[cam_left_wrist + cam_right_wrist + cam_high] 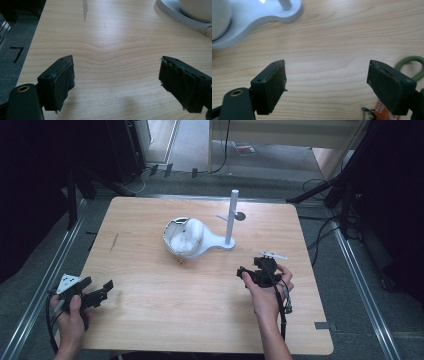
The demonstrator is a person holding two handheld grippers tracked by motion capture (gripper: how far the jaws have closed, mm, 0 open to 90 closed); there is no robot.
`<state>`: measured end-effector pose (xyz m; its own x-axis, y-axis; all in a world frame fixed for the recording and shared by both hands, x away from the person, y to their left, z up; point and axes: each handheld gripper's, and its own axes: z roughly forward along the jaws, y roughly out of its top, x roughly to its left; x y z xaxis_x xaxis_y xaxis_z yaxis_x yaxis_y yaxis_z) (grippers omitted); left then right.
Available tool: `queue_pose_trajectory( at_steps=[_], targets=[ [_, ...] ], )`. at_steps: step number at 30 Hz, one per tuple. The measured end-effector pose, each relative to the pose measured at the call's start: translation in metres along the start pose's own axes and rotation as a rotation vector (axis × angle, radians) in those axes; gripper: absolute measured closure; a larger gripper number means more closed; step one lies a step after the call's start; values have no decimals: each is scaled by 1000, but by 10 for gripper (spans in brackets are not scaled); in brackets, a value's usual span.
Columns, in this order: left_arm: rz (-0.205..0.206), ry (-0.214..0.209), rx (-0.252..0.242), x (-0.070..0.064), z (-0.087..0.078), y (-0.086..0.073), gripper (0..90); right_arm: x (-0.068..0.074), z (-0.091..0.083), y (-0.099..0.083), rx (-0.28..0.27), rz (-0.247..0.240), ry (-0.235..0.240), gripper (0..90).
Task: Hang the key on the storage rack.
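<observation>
Over near the middle of the wooden table (150, 320) sits the white stand (220, 241): a flat teardrop base with a thin upright post (231, 215) at its narrow end and a white bowl (184, 237) parked on the wide end, with something pale and fluffy inside that I honestly can't make out from here. Both hands are hanging back at the near edge. The right gripper (243, 271) is the closer of the two, sitting just this side of the post, so the stand lies forward and a bit to its left; in the right gripper view the curved base (259, 17) fills the upper left corner beyond the pads. The left gripper (106, 288) is well apart, down at the near left corner, and the bowl lies forward and off to its right, which matches the bowl rim (197, 11) peeking in at the top right of the left gripper view. Both sets of jaws are spread wide with nothing between them. There's also a tiny ring (180, 261) lying on the wood just in front of the bowl. The base's long axis runs roughly left to right across the table, so I'd guess the right hand gets there first.
</observation>
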<state>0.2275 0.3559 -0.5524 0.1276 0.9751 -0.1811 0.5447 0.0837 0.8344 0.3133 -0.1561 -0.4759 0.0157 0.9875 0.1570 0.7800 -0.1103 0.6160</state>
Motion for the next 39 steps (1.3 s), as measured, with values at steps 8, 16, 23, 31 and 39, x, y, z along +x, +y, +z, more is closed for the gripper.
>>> queue_pose_trajectory(
  at_steps=[8, 16, 23, 31, 39],
  targets=[
    [2, 2, 0, 0, 0, 0, 140, -27, 2, 1, 54, 66, -45, 137],
    [3, 3, -3, -1, 0, 0, 140, -62, 6, -1, 101, 161, -100, 226],
    [2, 5, -3, -1, 1, 0, 140, -76, 17, -6, 173, 179, -121, 365],
    [0, 6, -6, -1, 1, 0, 140, -76, 18, -10, 226, 173, -113, 516],
    [-1, 7, -4, -1, 1, 0, 140, -73, 21, -12, 276, 146, -121, 615]
  ],
)
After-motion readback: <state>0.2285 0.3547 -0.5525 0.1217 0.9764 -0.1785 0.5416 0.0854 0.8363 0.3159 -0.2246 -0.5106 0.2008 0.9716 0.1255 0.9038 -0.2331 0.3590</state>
